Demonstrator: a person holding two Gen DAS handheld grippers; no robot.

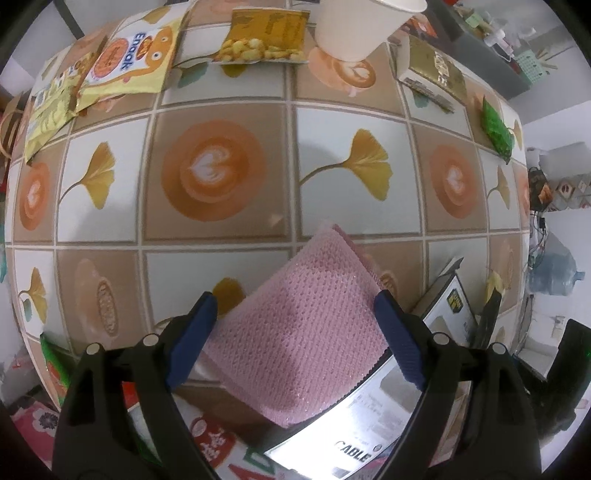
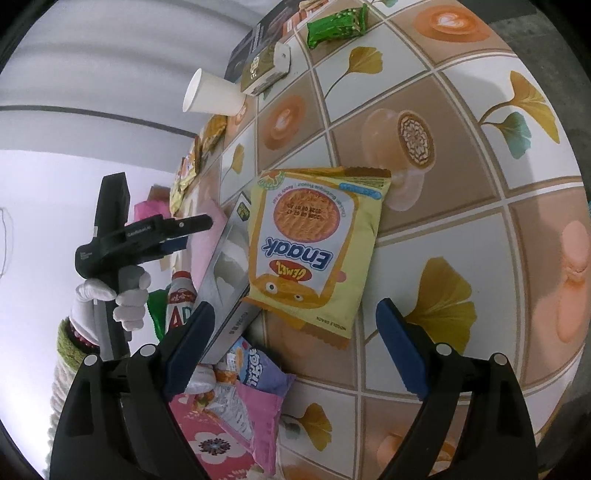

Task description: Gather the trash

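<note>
My left gripper [image 1: 295, 321] is open just above a pink cloth [image 1: 299, 332] that lies on a silver cable box [image 1: 369, 435]. My right gripper [image 2: 295, 332] is open and empty, just short of a yellow Enaak snack packet [image 2: 314, 251] lying on the patterned tablecloth [image 2: 461, 229]. The left gripper [image 2: 192, 229] also shows in the right wrist view, held by a white-gloved hand [image 2: 110, 302] over the pink cloth [image 2: 210, 243]. Across the table lie another Enaak packet [image 1: 129, 59], a gold snack bag [image 1: 266, 37], a white paper cup [image 1: 354, 26] and a green wrapper [image 1: 496, 125].
A gold-topped box [image 1: 432, 70] sits at the far right of the table. Pink and purple snack packets [image 2: 236, 417] and a white bottle [image 2: 181, 302] lie near the table edge below my right gripper. The cup [image 2: 214, 96] and green wrapper [image 2: 336, 24] stand far off.
</note>
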